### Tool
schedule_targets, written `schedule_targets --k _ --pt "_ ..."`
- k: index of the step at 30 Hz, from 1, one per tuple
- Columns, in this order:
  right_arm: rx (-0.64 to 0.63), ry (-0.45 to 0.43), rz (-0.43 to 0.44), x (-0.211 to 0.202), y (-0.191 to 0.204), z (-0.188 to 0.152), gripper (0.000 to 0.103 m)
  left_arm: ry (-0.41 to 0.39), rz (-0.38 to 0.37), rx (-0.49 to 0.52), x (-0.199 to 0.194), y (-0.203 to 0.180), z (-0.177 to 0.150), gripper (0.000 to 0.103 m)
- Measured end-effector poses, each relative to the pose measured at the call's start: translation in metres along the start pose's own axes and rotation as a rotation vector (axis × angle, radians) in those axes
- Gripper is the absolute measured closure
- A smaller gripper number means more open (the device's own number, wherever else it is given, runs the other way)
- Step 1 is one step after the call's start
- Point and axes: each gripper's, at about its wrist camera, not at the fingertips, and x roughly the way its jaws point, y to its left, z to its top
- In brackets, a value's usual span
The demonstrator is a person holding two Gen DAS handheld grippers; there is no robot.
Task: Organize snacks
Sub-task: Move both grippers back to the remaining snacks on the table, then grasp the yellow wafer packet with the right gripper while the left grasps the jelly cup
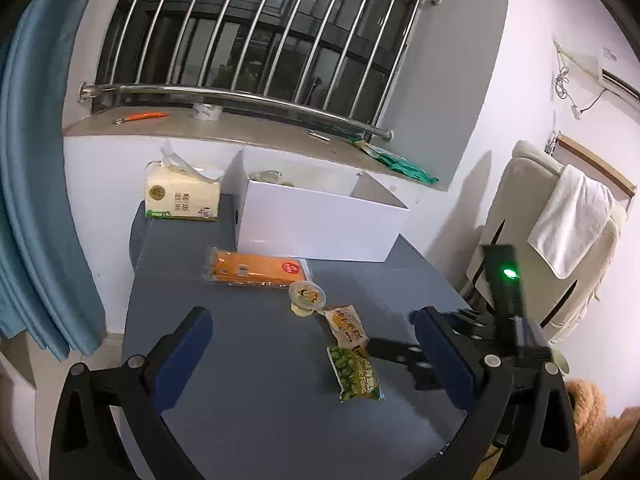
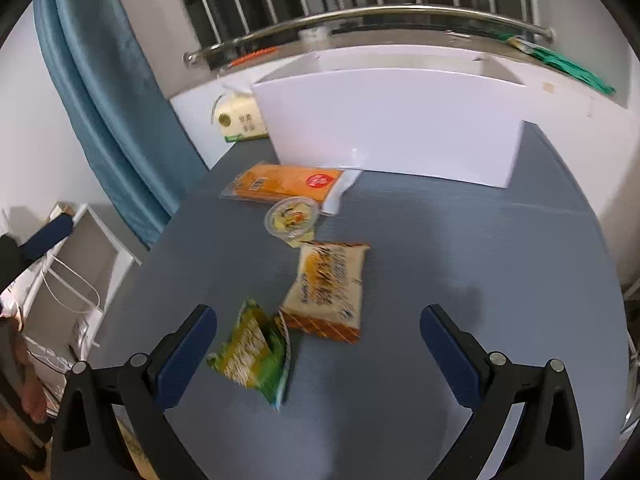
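Note:
Several snacks lie on the grey table (image 1: pixel 248 360): a long orange packet (image 1: pixel 256 268), a clear jelly cup (image 1: pixel 306 298), a cream and orange packet (image 1: pixel 346 326) and a green pea packet (image 1: pixel 354 372). A white box (image 1: pixel 320 220) stands behind them with something inside. My left gripper (image 1: pixel 312 332) is open and empty above the near table. My right gripper (image 2: pixel 318 328) is open and empty, low over the green packet (image 2: pixel 250 354) and the cream packet (image 2: pixel 328 288). The jelly cup (image 2: pixel 292 220), orange packet (image 2: pixel 288 182) and white box (image 2: pixel 392 128) lie beyond.
A tissue pack (image 1: pixel 182 196) stands left of the box. A blue curtain (image 1: pixel 36 200) hangs at the left. A cream chair with a white towel (image 1: pixel 568 220) stands at the right. The other gripper's body (image 1: pixel 504 300) shows at the right. A white shelf (image 2: pixel 76 280) stands left of the table.

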Motion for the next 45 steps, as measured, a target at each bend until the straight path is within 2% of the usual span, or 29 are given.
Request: schedule_targets --k 3,9,11,13,14,17,19,25,28,32,37,40,45 --pt "-0.023 0.029 -0.037 0.017 0.007 0.008 0.0 0.007 0.012 0.0 0.001 0.002 -0.003 0.0" --pt "-0.031 0.081 -0.053 0.05 0.01 0.02 0.001 0.031 0.03 -0.009 0.004 0.01 -0.011 0.0" --pt "-0.03 0.114 -0.065 0.061 0.009 0.019 0.02 0.029 0.031 -0.013 0.003 0.012 -0.013 0.0" --pt "-0.054 0.125 -0.111 0.068 0.008 0.018 0.055 0.029 0.033 -0.018 0.004 0.013 -0.013 0.0" --pt "-0.074 0.132 -0.118 0.069 0.009 0.018 0.055 0.034 0.037 -0.022 0.006 0.014 -0.014 0.0" --pt "-0.042 0.139 -0.064 0.066 0.001 0.019 0.058 0.042 0.033 -0.018 0.01 0.012 -0.015 0.0" --pt "-0.041 0.117 -0.067 0.058 -0.003 0.019 0.058 0.051 0.032 -0.008 0.014 0.01 -0.014 0.0" --pt "0.057 -0.01 -0.017 0.003 -0.032 0.013 0.058 0.083 0.014 0.073 0.046 -0.009 -0.009 0.0" --pt "0.138 -0.082 0.029 -0.033 -0.053 0.004 0.058 0.128 0.011 0.124 0.073 -0.02 -0.004 0.0" --pt "0.201 -0.178 0.046 -0.079 -0.074 -0.01 0.058 0.187 0.024 0.176 0.115 -0.029 0.002 0.0" --pt "0.247 -0.247 0.063 -0.11 -0.087 -0.017 0.058 0.268 0.034 0.18 0.164 -0.027 0.003 0.0" --pt "0.242 -0.268 0.052 -0.118 -0.089 -0.018 0.058 0.346 0.052 0.155 0.19 -0.021 0.001 0.0" --pt "0.258 -0.273 0.056 -0.114 -0.092 -0.021 0.058 0.366 0.105 0.101 0.21 -0.008 0.0 0.001"
